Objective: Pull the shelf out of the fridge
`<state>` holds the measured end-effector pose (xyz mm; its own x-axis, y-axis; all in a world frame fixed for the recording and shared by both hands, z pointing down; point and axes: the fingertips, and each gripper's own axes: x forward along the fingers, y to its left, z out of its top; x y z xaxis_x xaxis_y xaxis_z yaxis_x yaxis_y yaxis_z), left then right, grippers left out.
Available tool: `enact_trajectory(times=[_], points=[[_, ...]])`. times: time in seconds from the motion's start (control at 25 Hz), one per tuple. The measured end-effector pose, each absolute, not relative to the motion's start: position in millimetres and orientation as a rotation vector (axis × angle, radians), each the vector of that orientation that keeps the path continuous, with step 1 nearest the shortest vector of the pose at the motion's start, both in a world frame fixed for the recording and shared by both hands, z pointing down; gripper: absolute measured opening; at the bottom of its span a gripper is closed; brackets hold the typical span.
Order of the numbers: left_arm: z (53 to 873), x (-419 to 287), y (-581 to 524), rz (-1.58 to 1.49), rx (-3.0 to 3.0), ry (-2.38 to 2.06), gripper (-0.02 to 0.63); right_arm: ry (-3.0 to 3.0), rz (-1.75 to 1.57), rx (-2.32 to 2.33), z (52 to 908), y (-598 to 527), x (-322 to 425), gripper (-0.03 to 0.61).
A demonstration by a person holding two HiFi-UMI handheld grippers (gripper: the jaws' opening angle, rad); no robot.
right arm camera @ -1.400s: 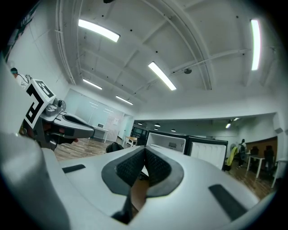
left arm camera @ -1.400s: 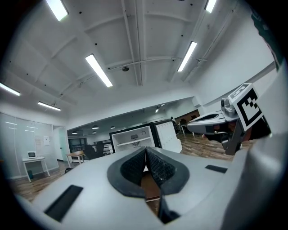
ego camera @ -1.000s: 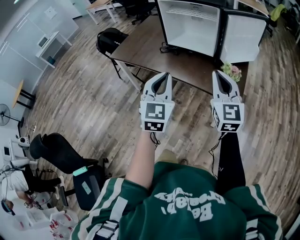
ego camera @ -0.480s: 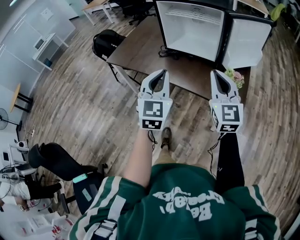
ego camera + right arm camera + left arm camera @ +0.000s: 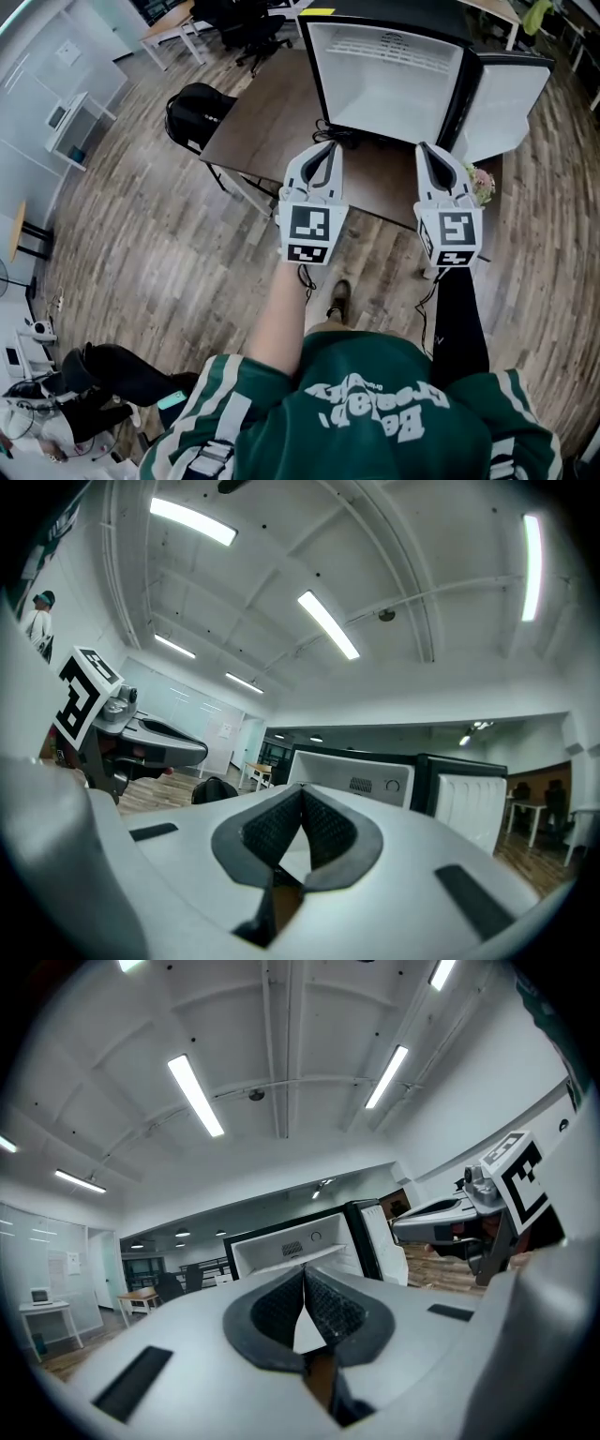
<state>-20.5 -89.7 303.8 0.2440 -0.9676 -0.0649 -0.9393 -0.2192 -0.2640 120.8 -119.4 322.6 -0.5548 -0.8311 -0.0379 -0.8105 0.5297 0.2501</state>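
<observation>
A small black fridge (image 5: 389,75) with a white inside stands on a brown table (image 5: 272,112), its door (image 5: 511,98) swung open to the right. A white shelf (image 5: 281,1258) crosses the upper part of the inside. My left gripper (image 5: 323,155) and right gripper (image 5: 433,155) point level at the fridge, side by side over the table's near edge and still short of it. Both are shut with nothing between the pads. In the left gripper view my left gripper (image 5: 304,1269) faces the fridge, as does my right gripper (image 5: 301,789) in the right gripper view.
A black backpack (image 5: 192,108) rests at the table's left corner. A small bunch of flowers (image 5: 483,183) sits at the right, below the door. A black cable (image 5: 337,139) lies before the fridge. An office chair (image 5: 122,375) stands at the lower left on the wood floor.
Both grippers have moved forward toward the fridge, from over the floor to over the table's near edge. The fridge now looks nearer and larger. Both jaws stayed shut.
</observation>
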Motion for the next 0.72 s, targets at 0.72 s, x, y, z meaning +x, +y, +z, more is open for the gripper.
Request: enact_trajectory(times=[0.72], points=[[301.2, -86.1, -215.4, -0.083, -2.446, 1.626, 0.017, -2.531, -0.358, 1.599, 322.5, -226.2, 50.2, 0.008]])
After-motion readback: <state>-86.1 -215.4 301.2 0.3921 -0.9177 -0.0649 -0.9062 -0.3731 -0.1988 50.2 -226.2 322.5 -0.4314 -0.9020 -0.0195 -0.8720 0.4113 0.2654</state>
